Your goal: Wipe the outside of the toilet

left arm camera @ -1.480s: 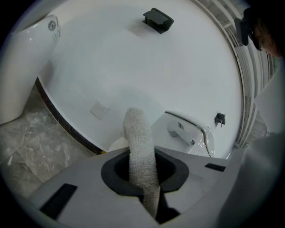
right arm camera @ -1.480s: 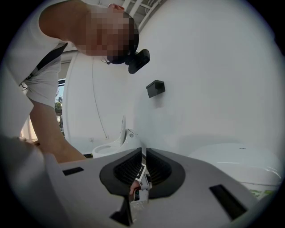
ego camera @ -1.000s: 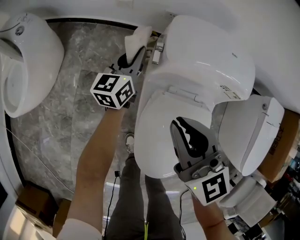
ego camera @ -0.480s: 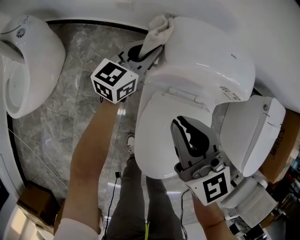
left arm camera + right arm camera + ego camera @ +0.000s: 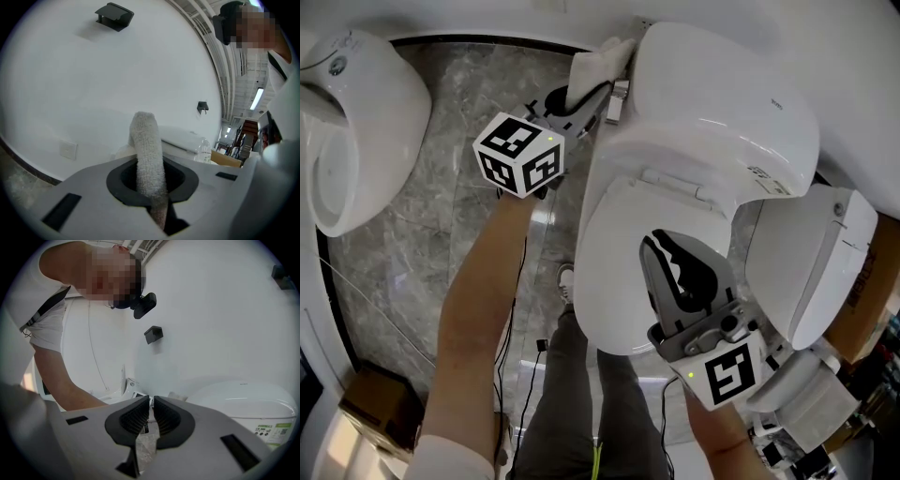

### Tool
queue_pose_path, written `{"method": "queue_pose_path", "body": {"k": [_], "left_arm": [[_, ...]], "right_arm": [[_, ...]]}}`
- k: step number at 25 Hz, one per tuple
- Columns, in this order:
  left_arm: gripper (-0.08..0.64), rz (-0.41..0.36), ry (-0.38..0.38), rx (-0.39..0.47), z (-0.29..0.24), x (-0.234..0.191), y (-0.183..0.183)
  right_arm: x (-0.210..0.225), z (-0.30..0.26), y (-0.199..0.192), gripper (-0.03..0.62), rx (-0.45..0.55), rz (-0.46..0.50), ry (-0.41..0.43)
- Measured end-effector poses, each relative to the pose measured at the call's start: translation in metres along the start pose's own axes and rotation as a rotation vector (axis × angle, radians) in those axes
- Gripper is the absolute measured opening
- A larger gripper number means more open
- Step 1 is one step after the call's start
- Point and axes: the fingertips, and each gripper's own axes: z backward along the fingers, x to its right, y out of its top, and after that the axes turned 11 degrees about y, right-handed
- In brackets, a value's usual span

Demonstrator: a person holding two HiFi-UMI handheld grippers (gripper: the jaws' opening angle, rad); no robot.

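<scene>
Toilet: the toilet [image 5: 694, 187] fills the middle of your head view, its lid [image 5: 628, 262] down and its tank [image 5: 722, 103] behind the lid, against the wall [image 5: 469, 19].
Left gripper: you have the left gripper [image 5: 577, 101] [image 5: 150, 171] at the toilet's rear left corner, just beside the tank, with its marker cube [image 5: 517, 155] trailing out to the toilet's left.
Left fingers: your fingers [image 5: 93, 192] are clamped tight on a white cloth [image 5: 595, 64] [image 5: 146, 145], with no gap either side of it.
Cloth: it stands up out of the grip as a rolled terry strip. Its free end sits at the tank's left side and looks to be touching the porcelain, though the head view is too tight there to be sure.
Right gripper: your right gripper [image 5: 666, 248] [image 5: 151, 411] is above the closed lid, over the toilet's front half, pointing back toward the tank.
Right fingers: those fingers [image 5: 133, 418] are drawn almost together, only a thin slit between the ribbed pads, and nothing is in it.
Left of the toilet: a second toilet [image 5: 347, 122] stands well apart across the grey marble floor [image 5: 431, 244].
Right of the toilet: a third toilet [image 5: 806, 262] stands just beside it.
Front of the toilet: your legs [image 5: 572, 403] are planted right up against the bowl.
</scene>
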Motion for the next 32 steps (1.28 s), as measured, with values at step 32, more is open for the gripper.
{"method": "queue_pose_path", "body": {"k": [32], "left_arm": [[0.055, 0.119, -0.028, -0.187, -0.023, -0.026, -0.146]], "right_arm": [[0.023, 0.002, -0.071, 0.054, -0.018, -0.043, -0.032]]}}
